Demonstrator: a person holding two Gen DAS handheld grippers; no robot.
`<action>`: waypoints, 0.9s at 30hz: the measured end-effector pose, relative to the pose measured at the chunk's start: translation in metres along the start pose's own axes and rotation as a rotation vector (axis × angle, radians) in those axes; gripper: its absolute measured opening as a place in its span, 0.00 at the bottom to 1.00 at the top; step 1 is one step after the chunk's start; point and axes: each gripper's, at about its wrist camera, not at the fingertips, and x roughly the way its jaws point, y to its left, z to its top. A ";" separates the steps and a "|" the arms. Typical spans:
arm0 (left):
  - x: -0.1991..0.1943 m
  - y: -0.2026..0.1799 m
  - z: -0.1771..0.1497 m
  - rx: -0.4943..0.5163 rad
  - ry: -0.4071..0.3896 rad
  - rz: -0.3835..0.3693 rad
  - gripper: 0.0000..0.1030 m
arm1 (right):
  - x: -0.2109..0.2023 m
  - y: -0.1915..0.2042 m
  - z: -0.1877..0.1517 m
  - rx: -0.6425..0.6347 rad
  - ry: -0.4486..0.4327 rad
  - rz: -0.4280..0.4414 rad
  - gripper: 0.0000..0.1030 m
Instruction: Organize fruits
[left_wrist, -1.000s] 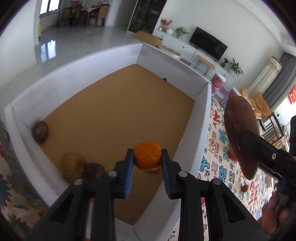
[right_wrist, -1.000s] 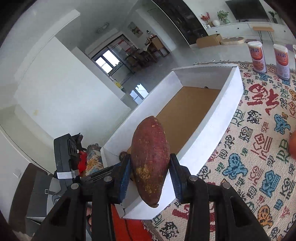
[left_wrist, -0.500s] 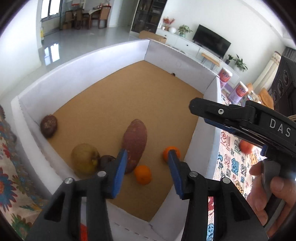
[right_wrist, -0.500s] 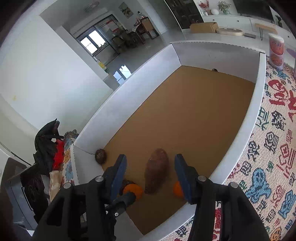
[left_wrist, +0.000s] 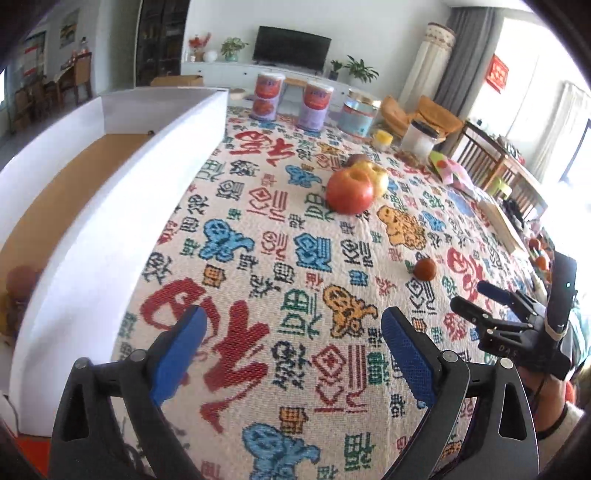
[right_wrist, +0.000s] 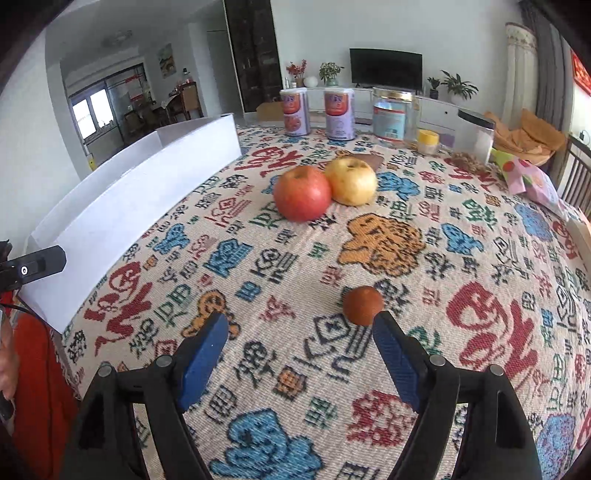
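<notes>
My left gripper (left_wrist: 293, 314) hangs over the patterned tablecloth (left_wrist: 295, 369), its jaws opening with nothing between them. My right gripper (right_wrist: 300, 320) is also opening and empty. A small brown round fruit (right_wrist: 362, 304) lies just beyond the right gripper's right fingertip. Farther back a red apple (right_wrist: 302, 192) touches a yellow apple (right_wrist: 351, 181). The left wrist view shows the same red apple (left_wrist: 349, 192), yellow apple (left_wrist: 376, 175) and small brown fruit (left_wrist: 424, 269). The white box (left_wrist: 110, 206) stands at the left, a dark fruit (left_wrist: 22, 280) dimly visible inside. The right gripper (left_wrist: 480, 301) appears at the right edge.
Two printed cans (right_wrist: 295, 110) (right_wrist: 339, 112), a glass jar (right_wrist: 395, 116) and a small yellow-lidded jar (right_wrist: 427, 142) line the table's far edge. Bags and cloth (right_wrist: 528, 173) sit at the far right. A person's red clothing (right_wrist: 33, 369) is at the left.
Both grippers let go of their loads, an orange and a sweet potato, which dropped into the box. Both then swung right, out over the tablecloth, with jaws spreading wider.
</notes>
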 end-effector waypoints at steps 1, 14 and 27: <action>0.016 -0.010 -0.001 0.025 0.018 -0.003 0.93 | -0.001 -0.021 -0.011 0.022 0.013 -0.061 0.78; 0.103 -0.037 0.011 0.107 0.042 0.142 0.94 | 0.002 -0.119 -0.039 0.226 0.042 -0.235 0.78; 0.109 -0.041 0.011 0.127 0.060 0.169 0.99 | 0.013 -0.110 -0.044 0.203 0.100 -0.263 1.00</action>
